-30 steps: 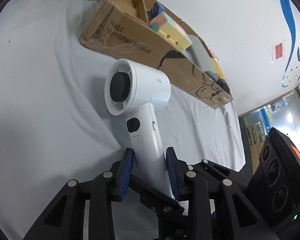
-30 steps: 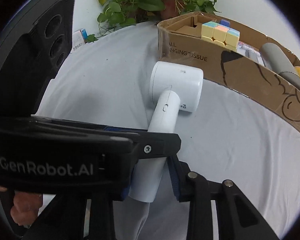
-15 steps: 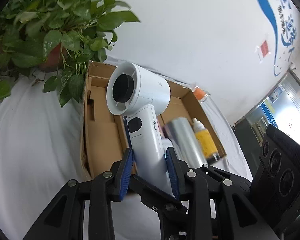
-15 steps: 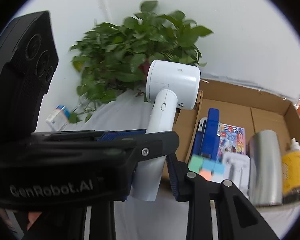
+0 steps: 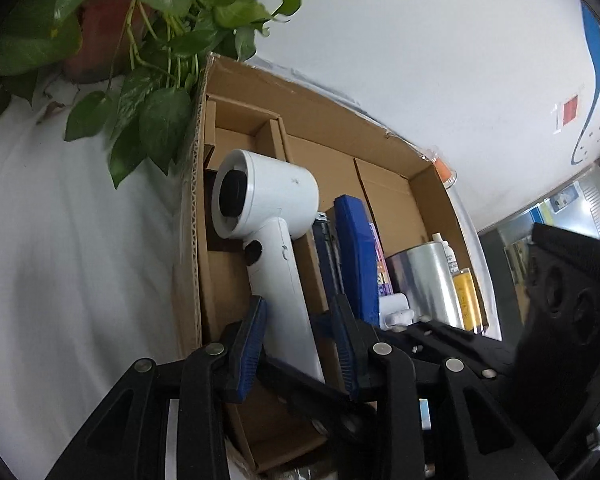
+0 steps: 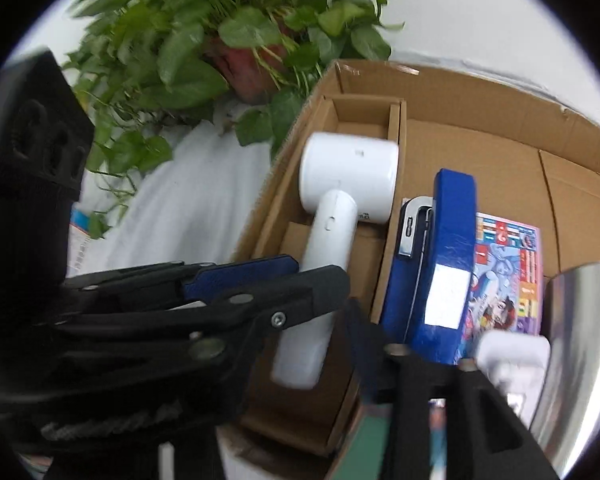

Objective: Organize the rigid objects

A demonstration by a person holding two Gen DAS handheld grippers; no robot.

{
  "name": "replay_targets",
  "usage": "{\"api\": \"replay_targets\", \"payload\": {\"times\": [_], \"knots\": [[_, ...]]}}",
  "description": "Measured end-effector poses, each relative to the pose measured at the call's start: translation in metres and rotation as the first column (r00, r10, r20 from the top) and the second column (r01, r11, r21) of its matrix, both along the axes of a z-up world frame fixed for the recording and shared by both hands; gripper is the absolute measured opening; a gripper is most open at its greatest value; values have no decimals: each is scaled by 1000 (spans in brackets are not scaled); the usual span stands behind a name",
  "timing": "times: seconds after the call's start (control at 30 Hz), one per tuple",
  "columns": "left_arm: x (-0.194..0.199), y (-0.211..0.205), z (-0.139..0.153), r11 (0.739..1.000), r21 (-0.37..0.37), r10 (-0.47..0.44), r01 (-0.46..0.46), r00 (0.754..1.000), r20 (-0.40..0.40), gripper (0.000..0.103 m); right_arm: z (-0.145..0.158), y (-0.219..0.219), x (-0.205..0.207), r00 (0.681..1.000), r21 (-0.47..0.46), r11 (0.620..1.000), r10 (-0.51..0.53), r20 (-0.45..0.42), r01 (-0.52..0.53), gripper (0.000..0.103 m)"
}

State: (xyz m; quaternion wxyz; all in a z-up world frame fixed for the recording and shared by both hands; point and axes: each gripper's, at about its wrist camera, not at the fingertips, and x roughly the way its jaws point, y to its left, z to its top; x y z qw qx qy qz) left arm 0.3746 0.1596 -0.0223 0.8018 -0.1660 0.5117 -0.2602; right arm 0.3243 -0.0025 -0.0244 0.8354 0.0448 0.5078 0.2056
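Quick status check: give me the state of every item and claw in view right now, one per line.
Hair dryer: over the box's left end, handle between the claws.
Left claw: pads at the dryer's handle, a gap showing on one side.
Right claw: jaws opening, dryer handle between them.
Box: open-topped, partly filled.
Blue case: on edge in the box.
Silver can: lying in the box.
Yellow bottle: lying beside the can.

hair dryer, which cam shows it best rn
The left wrist view: the hair dryer is sharp, showing its front opening, its button and its handle between the blue pads. The right wrist view shows its back, blurred, with the handle partly behind the left gripper.
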Motion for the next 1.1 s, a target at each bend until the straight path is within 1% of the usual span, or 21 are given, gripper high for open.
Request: {"api": "replay_targets", "payload": {"times": [0.03, 0.07, 0.1, 0.13, 0.17, 0.2, 0.23, 0.27, 0.3, 0.33, 0.37, 0.43, 0.5, 0.53, 0.6, 0.63, 0.7, 0.87, 0.97, 1.0, 1.1], "knots": [[-11, 1, 8, 1000, 25, 17, -18, 999, 38, 35, 6, -3, -8, 1000, 1, 1000, 9, 29, -9, 68], [-23, 4, 17, 998, 47, 40, -44, 996, 84, 35, 14, -7, -19, 998, 15, 1000, 17, 67, -18, 72], [-40, 7, 29, 995, 65, 60, -70, 988, 144, 43, 24, -16, -38, 992, 23, 999, 18, 121, -21, 81], [-62, 8, 41, 991, 88, 76, -97, 973, 216, 61, 30, -24, -51, 987, 24, 1000, 14, 159, -18, 82], [-84, 8, 52, 983, 122, 99, -138, 953, 285, 74, 35, -31, -65, 979, 14, 1000, 3, 205, -6, 82], [-102, 7, 60, 971, 153, 123, -184, 933, 339, 100, 38, -41, -84, 966, -8, 1000, -14, 259, 17, 83], [-129, 5, 69, 947, 190, 161, -261, 891, 424, 103, 38, -51, -103, 947, -35, 998, -38, 318, 51, 84], [-154, 0, 75, 926, 206, 179, -316, 848, 499, 102, 36, -62, -115, 933, -51, 995, -64, 353, 88, 84], [-177, -7, 77, 915, 217, 173, -341, 815, 553, 103, 32, -75, -128, 922, -60, 990, -99, 374, 131, 84], [-190, -15, 76, 909, 224, 169, -352, 802, 573, 103, 26, -89, -140, 915, -60, 984, -135, 380, 170, 84], [-203, -23, 73, 903, 228, 174, -363, 796, 580, 103, 19, -102, -150, 910, -61, 977, -165, 381, 203, 84], [-225, -42, 63, 900, 211, 193, -380, 785, 589, 103, 7, -126, -163, 900, -80, 964, -207, 385, 255, 84], [-240, -61, 55, 899, 193, 212, -393, 777, 593, 102, 2, -146, -173, 897, -81, 955, -235, 374, 284, 84], [-248, -73, 50, 903, 183, 216, -389, 778, 590, 102, 3, -159, -180, 895, -78, 953, -243, 373, 292, 84], [-262, -96, 41, 900, 166, 236, -403, 772, 590, 102, 7, -172, -191, 886, -99, 948, -242, 395, 303, 84], [-265, -107, 37, 900, 164, 240, -404, 773, 587, 102, 11, -181, -201, 879, -112, 945, -239, 413, 309, 84], [-272, -127, 34, 902, 172, 234, -395, 785, 573, 102, 15, -192, -211, 866, -118, 940, -241, 437, 321, 84], [-288, -164, 40, 907, 171, 228, -384, 791, 567, 102, 18, -209, -228, 851, -109, 936, -250, 461, 334, 84], [-284, -172, 42, 912, 189, 216, -364, 818, 532, 102, 17, -214, -233, 845, -114, 936, -243, 476, 334, 84], [-285, -178, 43, 910, 204, 204, -362, 818, 538, 102, 16, -216, -236, 841, -119, 934, -242, 483, 337, 84], [-287, -184, 47, 897, 234, 183, -376, 797, 576, 102, 15, -224, -237, 836, -109, 928, -265, 480, 357, 84]]}}
